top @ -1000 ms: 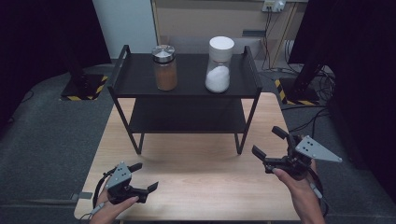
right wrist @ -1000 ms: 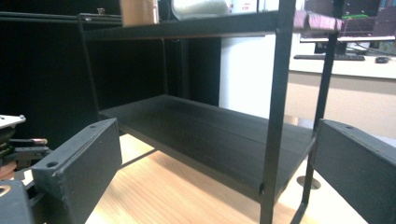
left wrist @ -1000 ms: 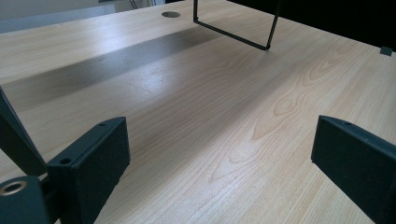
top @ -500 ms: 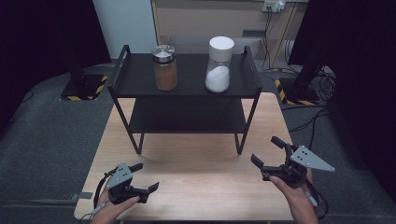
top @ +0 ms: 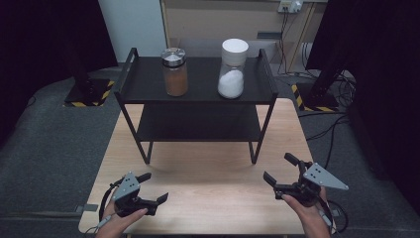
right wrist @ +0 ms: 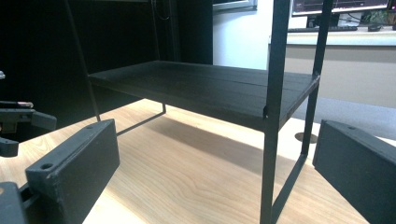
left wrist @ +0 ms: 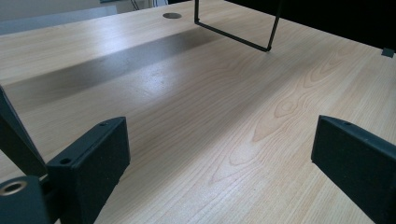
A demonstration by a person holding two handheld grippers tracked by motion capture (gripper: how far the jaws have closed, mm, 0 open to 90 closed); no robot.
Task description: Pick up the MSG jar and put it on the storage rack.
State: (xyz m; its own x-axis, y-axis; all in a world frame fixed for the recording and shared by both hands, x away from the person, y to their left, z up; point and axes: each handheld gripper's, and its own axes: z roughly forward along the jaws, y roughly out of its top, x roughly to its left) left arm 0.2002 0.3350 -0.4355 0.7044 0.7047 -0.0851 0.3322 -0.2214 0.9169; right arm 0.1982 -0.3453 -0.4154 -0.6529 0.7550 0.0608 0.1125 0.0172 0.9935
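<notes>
My right gripper [top: 282,170] hovers low over the near right part of the wooden table [top: 208,168], its jaws spread wide with nothing between them. My left gripper [top: 153,187] sits at the near left corner of the same table, jaws just as wide apart and also empty. In the left gripper view its jaws frame only bare wood grain, with a thin foot of the black rack [left wrist: 233,37] far ahead.

The rack [top: 198,74] stands on the far half of the table, well apart from both grippers. In the right gripper view, its front right leg [right wrist: 273,140] rises between my jaws but farther off, with the lower shelf [right wrist: 201,91] beyond. On the top shelf stand two jars: the jar of brown powder [top: 175,72] to the left and the jar of white powder [top: 232,69] to the right, near each other but not touching.

My right hand [top: 304,206] comes in from the bottom edge, wrapped around the handle, the gripper pointing forward and slightly inward toward the rack. My left hand [top: 121,220] holds its gripper angled to the right across the table.

The brown jar has a shiny metal lid and is filled most of the way. The white jar has a plain white lid and is about half full. Both stand upright.
</notes>
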